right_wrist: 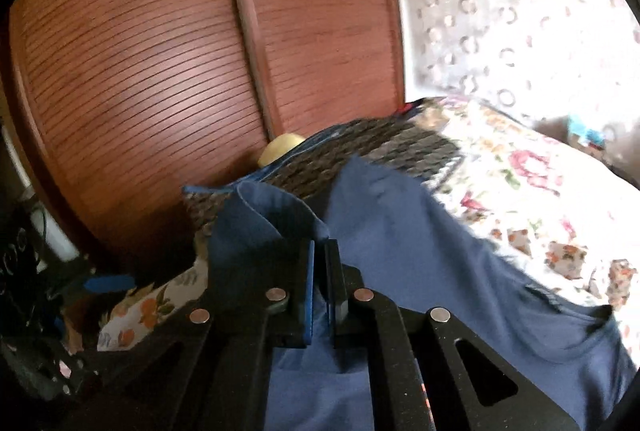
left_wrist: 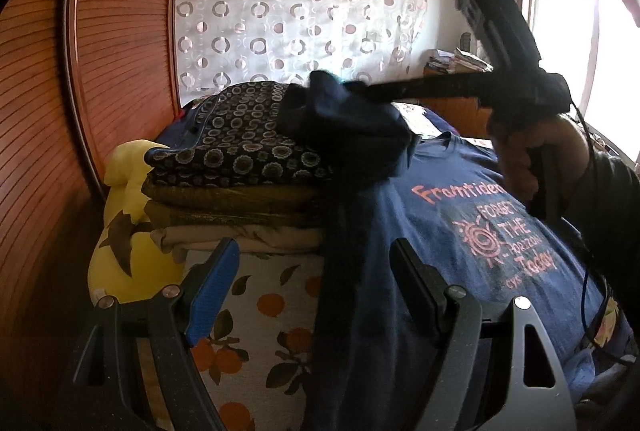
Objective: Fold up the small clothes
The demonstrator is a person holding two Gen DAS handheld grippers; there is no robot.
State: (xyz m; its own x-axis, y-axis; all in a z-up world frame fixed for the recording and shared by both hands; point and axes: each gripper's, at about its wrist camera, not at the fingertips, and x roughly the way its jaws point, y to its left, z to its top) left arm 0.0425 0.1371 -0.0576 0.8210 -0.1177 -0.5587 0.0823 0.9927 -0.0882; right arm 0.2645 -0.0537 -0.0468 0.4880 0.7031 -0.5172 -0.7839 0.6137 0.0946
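Note:
A navy T-shirt (left_wrist: 448, 215) with pink print lies spread on the bed. My right gripper (right_wrist: 319, 251) is shut on a fold of the navy T-shirt (right_wrist: 400, 243); in the left wrist view the right gripper (left_wrist: 352, 87) holds the bunched cloth up above the bed, and a strip of it hangs down between my left gripper's fingers. My left gripper (left_wrist: 312, 263) is open, with the hanging cloth between its blue pad (left_wrist: 212, 291) and black finger, not pinched.
A stack of folded clothes (left_wrist: 240, 167) with a dark circle-patterned piece on top sits at the left on the orange-print bedsheet (left_wrist: 260, 311). A yellow plush toy (left_wrist: 124, 231) lies against the wooden wardrobe (left_wrist: 120, 51). A floral quilt (right_wrist: 520, 183) covers the bed's far side.

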